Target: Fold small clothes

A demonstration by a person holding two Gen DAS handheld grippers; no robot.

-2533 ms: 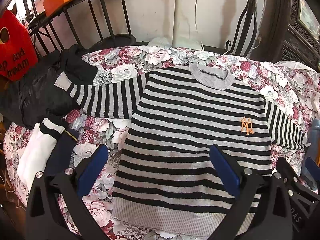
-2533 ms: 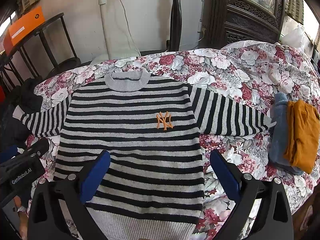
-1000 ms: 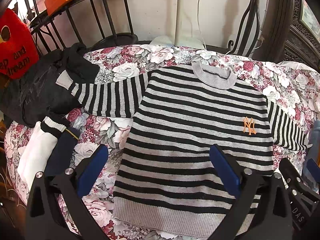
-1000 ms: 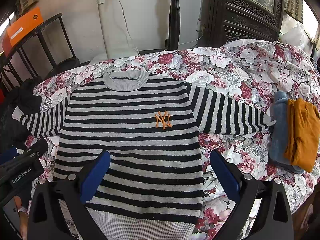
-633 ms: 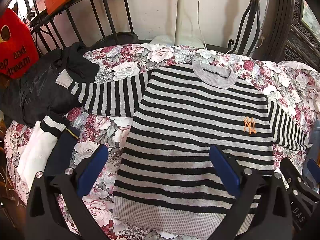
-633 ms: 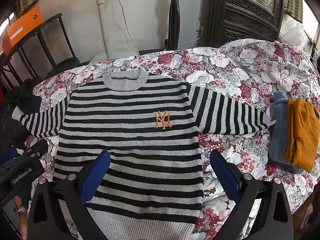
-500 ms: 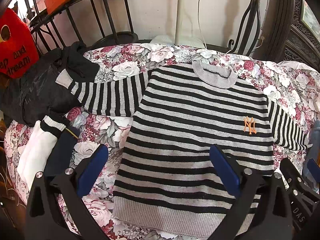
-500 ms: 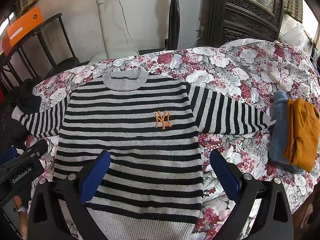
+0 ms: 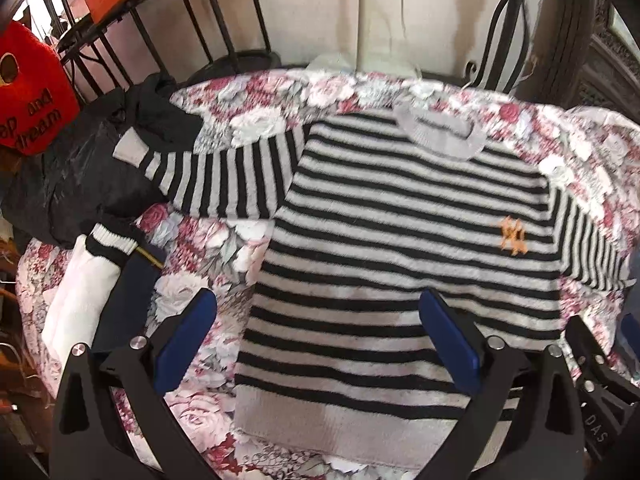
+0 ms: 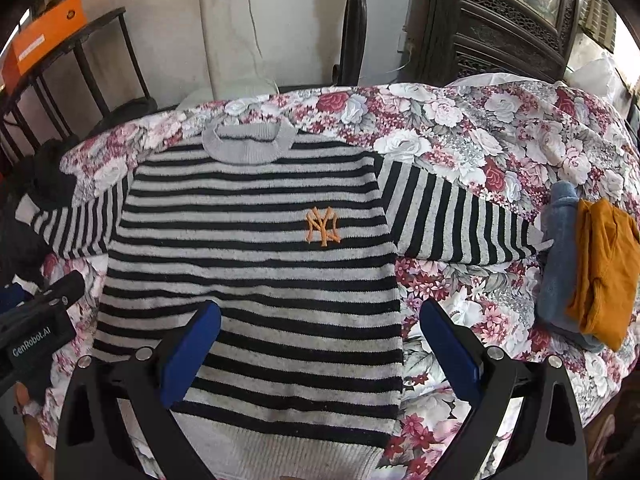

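Note:
A black-and-grey striped sweater (image 9: 400,240) (image 10: 256,248) with an orange logo lies flat, front up, on the floral bedspread (image 9: 224,248), both sleeves spread sideways. My left gripper (image 9: 316,336) hovers open above its lower left part, holding nothing. Over the hem's right side my right gripper (image 10: 320,340) is open too, nothing between its blue pads. The left sleeve's cuff (image 9: 128,148) rests on dark clothing.
A heap of black clothes (image 9: 80,176) and a folded white and navy garment (image 9: 92,292) lie at the left. Folded blue and mustard clothes (image 10: 588,268) sit at the right. A metal rack (image 9: 168,24) and carved wooden furniture (image 10: 500,20) stand behind the bed.
Both grippers stay open over the sweater. The left wrist view has shifted slightly and is blurred now; the sweater itself has not moved.

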